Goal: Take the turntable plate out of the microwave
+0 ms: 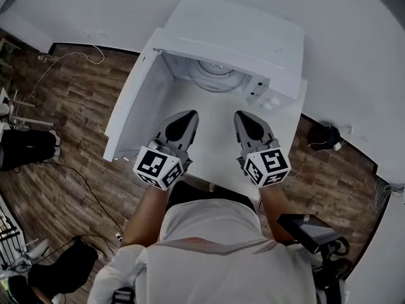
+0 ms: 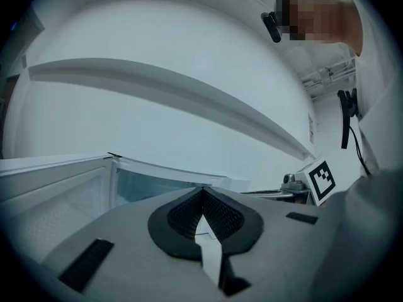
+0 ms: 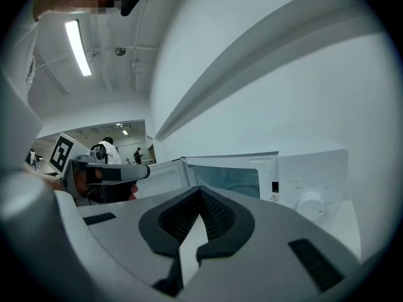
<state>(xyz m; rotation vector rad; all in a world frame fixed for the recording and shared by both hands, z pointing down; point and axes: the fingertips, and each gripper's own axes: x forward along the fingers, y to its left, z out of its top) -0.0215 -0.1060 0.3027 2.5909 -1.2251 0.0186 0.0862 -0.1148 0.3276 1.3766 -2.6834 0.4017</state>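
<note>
You hold the left hand-held gripper (image 1: 185,120) and right hand-held gripper (image 1: 247,122) side by side over the desk (image 1: 215,151), jaws closed tight and empty, facing the open microwave (image 1: 247,33); plate (image 1: 215,76) sits inside.

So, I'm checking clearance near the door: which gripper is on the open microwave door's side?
The left gripper, lined up nearest the swung-open door; the right gripper is across from it, toward the knob panel.
</note>
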